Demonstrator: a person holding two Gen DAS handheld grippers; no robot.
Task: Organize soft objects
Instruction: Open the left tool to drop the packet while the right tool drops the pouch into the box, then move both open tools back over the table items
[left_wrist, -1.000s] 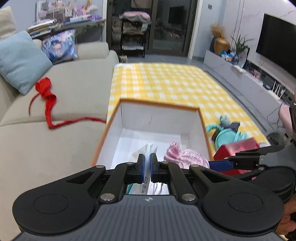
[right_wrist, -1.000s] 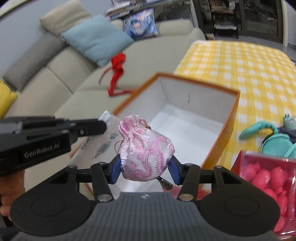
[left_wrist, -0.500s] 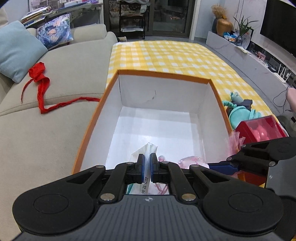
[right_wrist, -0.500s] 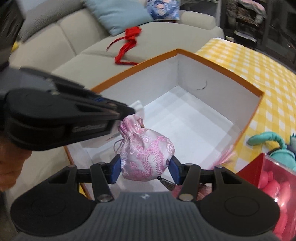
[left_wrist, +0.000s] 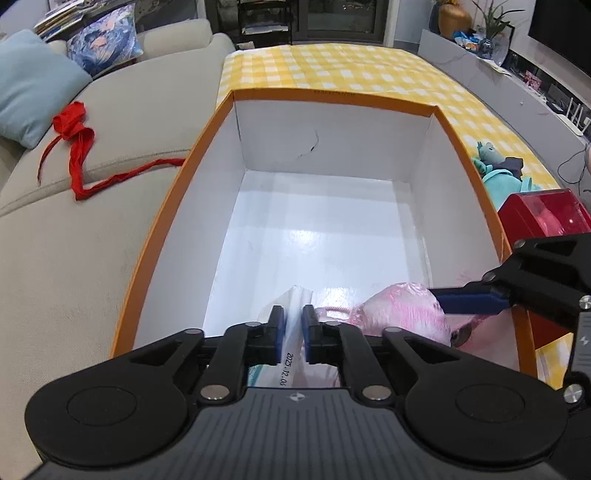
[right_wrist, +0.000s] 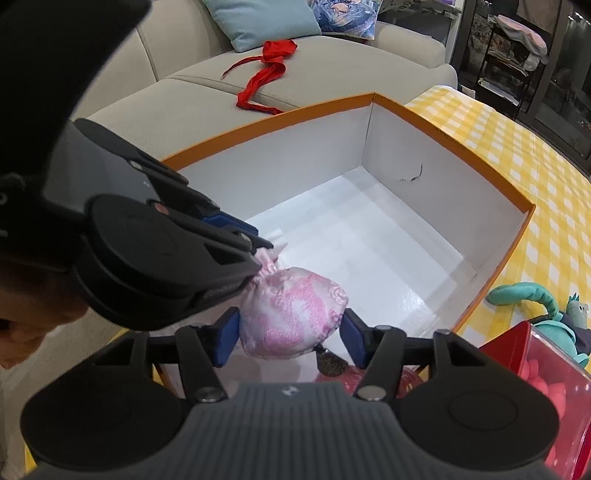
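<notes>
Step in hand, by the look of it: both items being lowered into the orange-rimmed box (left_wrist: 469, 162), which sits on the yellow checked cloth (left_wrist: 332, 70) next to the sofa (left_wrist: 92, 206). Left gripper (left_wrist: 293, 325) has its jaws nearly closed, pinching a thin clear packet (left_wrist: 291, 354) w/ a printed date, held just inside the box's near edge, left of centre. Right gripper (right_wrist: 291, 328) is about half open, pads pressed on both sides of the pink brocade pouch (right_wrist: 295, 314), which hangs over the near right corner, above the white floor; whether it touches the floor can't be told. The 2 grippers are crowded close, left one overlapping the pouch's neck in the right-wrist view. Next move likely needs a bit more descent, then each gripper opening & backing out w/o snagging the other. Still outside: teal plush (right_wrist: 543, 306), red box (left_wrist: 543, 218), red ribbon (left_wrist: 79, 147) on the sofa.
</notes>
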